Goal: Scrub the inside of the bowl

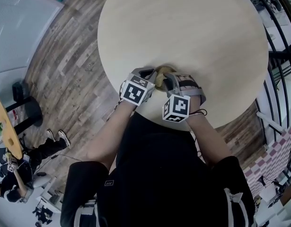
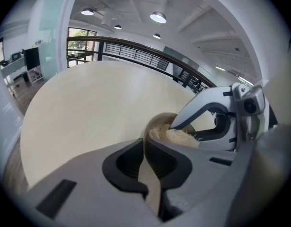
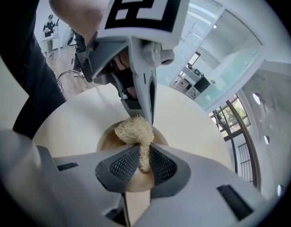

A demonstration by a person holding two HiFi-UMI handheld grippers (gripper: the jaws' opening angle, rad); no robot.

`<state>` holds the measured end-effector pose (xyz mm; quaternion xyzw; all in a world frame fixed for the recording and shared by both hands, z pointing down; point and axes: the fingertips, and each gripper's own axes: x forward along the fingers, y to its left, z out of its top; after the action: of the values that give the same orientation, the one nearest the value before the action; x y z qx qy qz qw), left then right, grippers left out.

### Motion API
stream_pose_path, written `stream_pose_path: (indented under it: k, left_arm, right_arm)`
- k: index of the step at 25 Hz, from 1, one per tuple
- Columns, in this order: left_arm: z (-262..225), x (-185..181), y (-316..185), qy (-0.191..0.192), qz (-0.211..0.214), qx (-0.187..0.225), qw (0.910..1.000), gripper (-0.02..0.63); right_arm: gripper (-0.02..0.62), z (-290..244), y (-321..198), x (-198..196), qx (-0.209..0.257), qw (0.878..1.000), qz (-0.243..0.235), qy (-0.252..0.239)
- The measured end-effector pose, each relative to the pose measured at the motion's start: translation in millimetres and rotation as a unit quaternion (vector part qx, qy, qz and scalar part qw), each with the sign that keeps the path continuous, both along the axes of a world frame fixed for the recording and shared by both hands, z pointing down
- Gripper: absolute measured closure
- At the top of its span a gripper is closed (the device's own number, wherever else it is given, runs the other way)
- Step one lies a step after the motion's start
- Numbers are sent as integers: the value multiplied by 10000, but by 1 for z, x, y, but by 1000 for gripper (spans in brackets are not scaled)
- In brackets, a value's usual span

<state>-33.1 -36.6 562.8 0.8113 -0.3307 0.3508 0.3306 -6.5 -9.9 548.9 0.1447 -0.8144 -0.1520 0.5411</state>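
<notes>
Scrubbing: seems midway, loofah (image 3: 133, 130) in bowl (image 3: 107, 140)
Left tool (image 2: 146, 164): clamps bowl rim
Right tool (image 3: 143, 164): clamps loofah

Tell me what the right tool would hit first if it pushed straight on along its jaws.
The right tool pinches a fibrous scrubber; pushed on, that would likely press the inside of the bowl first, just short of the left tool.

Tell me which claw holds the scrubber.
The right claw: it pinches the loofah scrubber, while the left claw clamps the rim of the bowl.
</notes>
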Motion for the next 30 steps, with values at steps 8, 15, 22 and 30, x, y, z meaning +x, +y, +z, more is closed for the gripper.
stream_pose_path:
  k: [8,15,22,30]
  left_arm:
    - [2,0,-4,-49,-271,-37,9996,586]
    - [3,1,1,-52,-233,-63,9997,584]
    - [0,-1,13,875,-937,-637,9897,581]
    - [0,5,19,1063,-1457,-576,9819,575]
  right_arm:
    - [522,-25,38,-1,-44,9967,-784,-197]
    - [522,6,45,-1,-574,9956,-732,112]
    - [522,16,13,21,-363,9993,3,77]
    - [522,9,-25,23,-1337,9582,2027,-1513]
